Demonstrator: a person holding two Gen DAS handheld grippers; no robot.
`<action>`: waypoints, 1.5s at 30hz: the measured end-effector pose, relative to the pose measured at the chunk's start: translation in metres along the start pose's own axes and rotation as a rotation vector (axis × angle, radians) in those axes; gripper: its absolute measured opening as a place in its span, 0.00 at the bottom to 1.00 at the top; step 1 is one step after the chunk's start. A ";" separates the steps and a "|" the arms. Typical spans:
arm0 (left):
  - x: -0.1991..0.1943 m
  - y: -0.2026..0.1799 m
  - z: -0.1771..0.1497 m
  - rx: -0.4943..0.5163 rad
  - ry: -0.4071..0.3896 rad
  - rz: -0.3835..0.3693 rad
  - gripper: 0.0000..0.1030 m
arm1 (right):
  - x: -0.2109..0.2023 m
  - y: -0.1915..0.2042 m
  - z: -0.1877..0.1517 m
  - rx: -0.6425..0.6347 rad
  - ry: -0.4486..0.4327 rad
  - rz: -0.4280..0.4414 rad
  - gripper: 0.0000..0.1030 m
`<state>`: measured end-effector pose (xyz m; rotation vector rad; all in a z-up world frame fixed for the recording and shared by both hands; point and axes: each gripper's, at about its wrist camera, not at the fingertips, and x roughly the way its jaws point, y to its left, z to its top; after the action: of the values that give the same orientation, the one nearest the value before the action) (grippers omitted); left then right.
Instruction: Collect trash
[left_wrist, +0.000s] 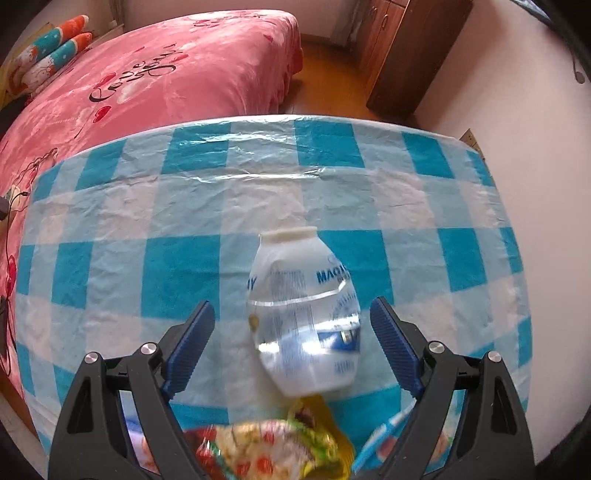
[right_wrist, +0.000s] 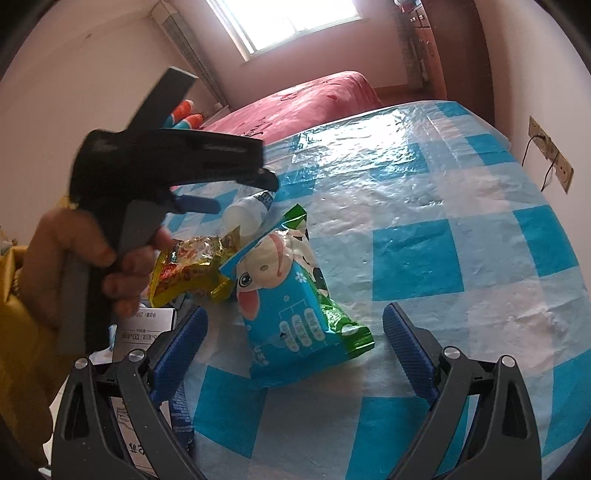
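Note:
A crushed clear plastic bottle (left_wrist: 304, 314) with a white cap and blue print lies on the blue-and-white checked tablecloth (left_wrist: 332, 192). My left gripper (left_wrist: 291, 317) is open with its blue fingers on either side of the bottle, not touching it. A yellow snack wrapper (left_wrist: 266, 446) lies just below it. In the right wrist view, my right gripper (right_wrist: 295, 332) is open around the lower end of a blue and green cow-print snack bag (right_wrist: 291, 291). The yellow wrapper (right_wrist: 188, 269) and the bottle (right_wrist: 247, 214) lie behind the bag, under the hand-held left gripper (right_wrist: 199, 203).
A white printed box (right_wrist: 144, 332) lies at the table's left edge by my right gripper. A blue and white stick (left_wrist: 384, 439) lies by the wrapper. A pink bed (left_wrist: 147, 85) stands beyond the table. A brown cabinet (left_wrist: 410, 48) and a wall socket (right_wrist: 550, 158) are to the right.

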<state>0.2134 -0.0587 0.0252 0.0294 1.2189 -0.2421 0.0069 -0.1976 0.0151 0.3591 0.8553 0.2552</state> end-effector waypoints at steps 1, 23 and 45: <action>0.004 0.000 0.002 -0.002 0.002 0.010 0.84 | 0.000 0.000 0.000 -0.001 0.001 0.001 0.92; -0.006 0.003 -0.019 -0.043 -0.070 0.049 0.61 | 0.016 0.020 0.002 -0.111 0.028 -0.064 0.94; -0.102 0.036 -0.077 -0.069 -0.229 -0.023 0.61 | 0.020 0.025 0.002 -0.152 0.038 -0.085 0.74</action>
<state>0.1166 0.0050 0.0893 -0.0705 0.9996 -0.2170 0.0191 -0.1678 0.0127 0.1764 0.8802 0.2474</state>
